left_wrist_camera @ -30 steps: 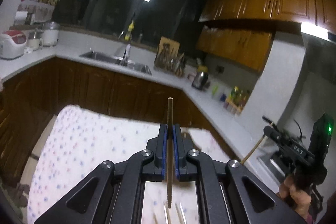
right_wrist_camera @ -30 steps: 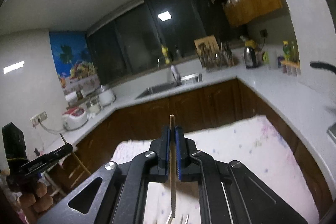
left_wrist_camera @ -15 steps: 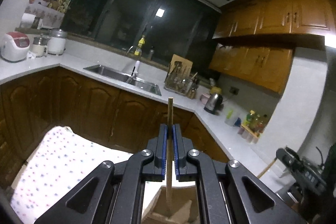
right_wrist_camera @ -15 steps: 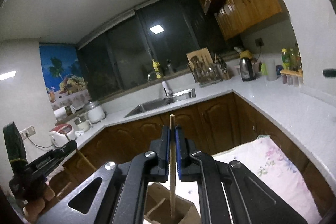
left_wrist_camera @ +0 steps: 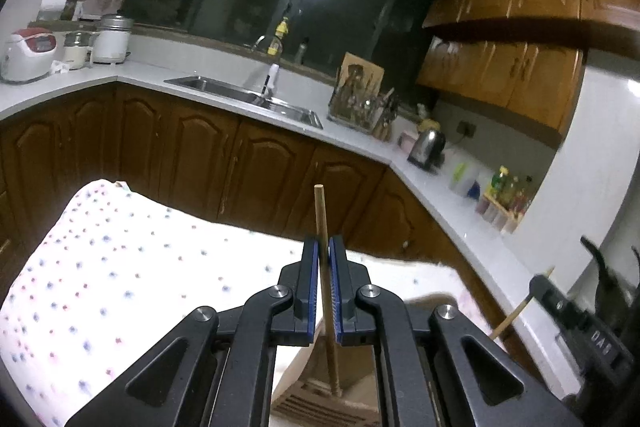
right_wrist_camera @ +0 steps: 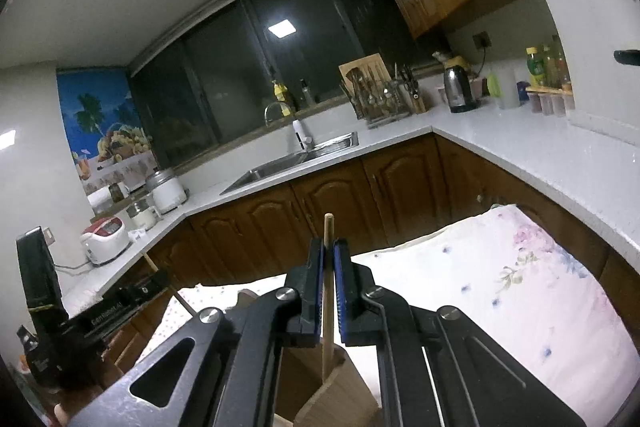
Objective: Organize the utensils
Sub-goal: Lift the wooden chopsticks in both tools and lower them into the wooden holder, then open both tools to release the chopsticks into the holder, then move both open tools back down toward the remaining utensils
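Note:
My left gripper (left_wrist_camera: 324, 247) is shut on a wooden chopstick (left_wrist_camera: 321, 211) held upright, its lower end inside a wooden utensil holder (left_wrist_camera: 320, 395) below the jaws. My right gripper (right_wrist_camera: 328, 247) is shut on a second wooden chopstick (right_wrist_camera: 329, 227), whose lower end reaches into the same wooden holder (right_wrist_camera: 336, 403). The right gripper also shows at the lower right of the left wrist view (left_wrist_camera: 536, 287), the left gripper at the lower left of the right wrist view (right_wrist_camera: 160, 277), each with its chopstick.
The holder stands on a table with a white dotted cloth (left_wrist_camera: 120, 267). Behind are brown cabinets (left_wrist_camera: 200, 155), a white countertop with a sink (left_wrist_camera: 248, 99), a utensil rack (left_wrist_camera: 360, 103), a kettle (left_wrist_camera: 428, 143) and a rice cooker (left_wrist_camera: 28, 53).
Both grippers have tilted down and lowered their chopsticks; the wooden holder has come into view under the jaws, with the chopstick ends now inside it.

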`<state>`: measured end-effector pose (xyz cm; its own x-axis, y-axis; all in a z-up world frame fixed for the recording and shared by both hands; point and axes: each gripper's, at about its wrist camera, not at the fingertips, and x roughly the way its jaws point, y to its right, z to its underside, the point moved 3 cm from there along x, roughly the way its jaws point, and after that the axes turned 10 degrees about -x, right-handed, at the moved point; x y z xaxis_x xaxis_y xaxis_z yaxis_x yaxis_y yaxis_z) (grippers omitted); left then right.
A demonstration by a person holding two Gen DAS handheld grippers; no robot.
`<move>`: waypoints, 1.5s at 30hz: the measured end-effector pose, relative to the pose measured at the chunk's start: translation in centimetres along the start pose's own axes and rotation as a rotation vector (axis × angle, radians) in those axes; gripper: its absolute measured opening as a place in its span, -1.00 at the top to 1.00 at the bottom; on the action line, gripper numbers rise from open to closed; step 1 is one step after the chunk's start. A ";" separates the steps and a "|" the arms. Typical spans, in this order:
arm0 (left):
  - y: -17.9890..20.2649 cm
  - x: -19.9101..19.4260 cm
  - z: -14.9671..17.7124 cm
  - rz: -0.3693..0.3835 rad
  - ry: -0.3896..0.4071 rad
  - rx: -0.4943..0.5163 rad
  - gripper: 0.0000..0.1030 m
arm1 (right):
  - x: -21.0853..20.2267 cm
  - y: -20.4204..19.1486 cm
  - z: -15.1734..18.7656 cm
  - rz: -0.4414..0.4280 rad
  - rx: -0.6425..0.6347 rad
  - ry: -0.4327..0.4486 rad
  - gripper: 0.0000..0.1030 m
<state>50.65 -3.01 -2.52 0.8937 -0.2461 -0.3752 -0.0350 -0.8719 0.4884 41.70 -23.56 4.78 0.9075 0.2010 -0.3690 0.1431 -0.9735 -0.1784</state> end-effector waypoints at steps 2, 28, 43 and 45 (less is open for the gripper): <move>0.3 0.0 -0.5 -0.009 0.002 0.024 0.91 | 0.0 0.2 -0.1 -0.006 0.006 -0.008 0.89; -1.8 -8.9 -3.0 -0.075 -0.001 0.008 -0.78 | -3.1 1.4 0.3 -0.054 0.103 -0.023 -0.74; -2.6 -21.8 0.1 -0.092 -0.032 -0.004 -0.92 | -12.5 1.0 3.7 -0.062 0.114 -0.064 -0.88; -2.8 -23.4 0.5 -0.093 -0.025 0.002 -0.96 | -14.0 1.1 4.1 -0.056 0.113 -0.063 -0.88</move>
<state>29.66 5.01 4.49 0.8815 -0.1747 -0.4386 0.0466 -0.8923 0.4491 27.56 -26.95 6.00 0.8723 0.2646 -0.4112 0.1442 -0.9428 -0.3007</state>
